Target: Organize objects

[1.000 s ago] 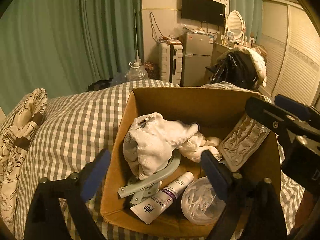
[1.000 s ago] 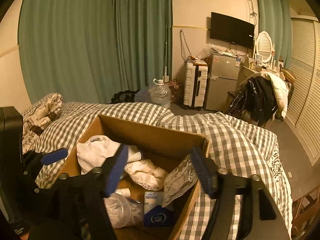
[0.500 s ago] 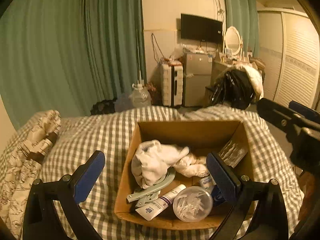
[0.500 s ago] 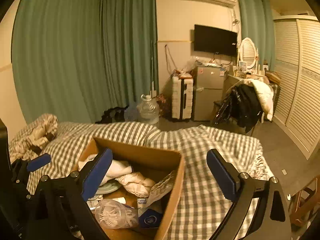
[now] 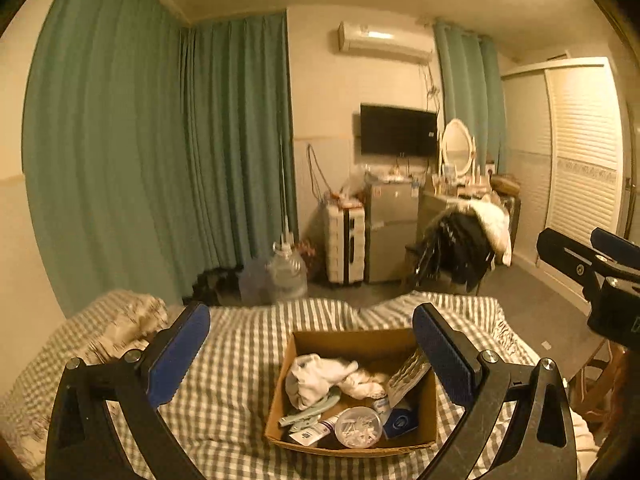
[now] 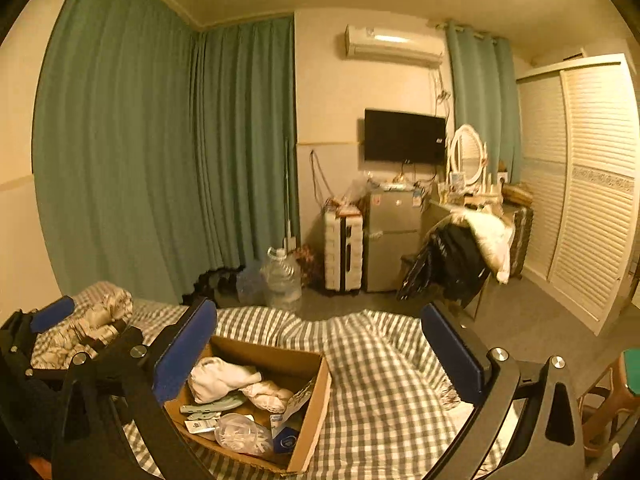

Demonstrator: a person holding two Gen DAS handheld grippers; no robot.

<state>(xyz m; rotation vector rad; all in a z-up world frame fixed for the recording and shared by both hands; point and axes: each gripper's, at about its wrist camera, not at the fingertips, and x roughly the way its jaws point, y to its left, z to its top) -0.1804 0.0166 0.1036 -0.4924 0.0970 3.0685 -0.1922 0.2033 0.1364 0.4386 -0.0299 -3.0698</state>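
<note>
Compared with a second ago, both grippers are seen higher and farther back from the cardboard box (image 5: 352, 390), which now appears smaller and lies on the checked bedcover (image 5: 232, 376). The left gripper (image 5: 310, 354) is spread wide with nothing held. The right gripper (image 6: 320, 354) has just been opened further; nothing is between its pads. White cloth (image 5: 316, 376) and a round clear container (image 5: 357, 432) are kept inside the box.

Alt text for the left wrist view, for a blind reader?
Open left gripper holds nothing above a cardboard box of white cloth, a tube and a clear tub on a checked bed. Green curtains and a TV behind.
</note>
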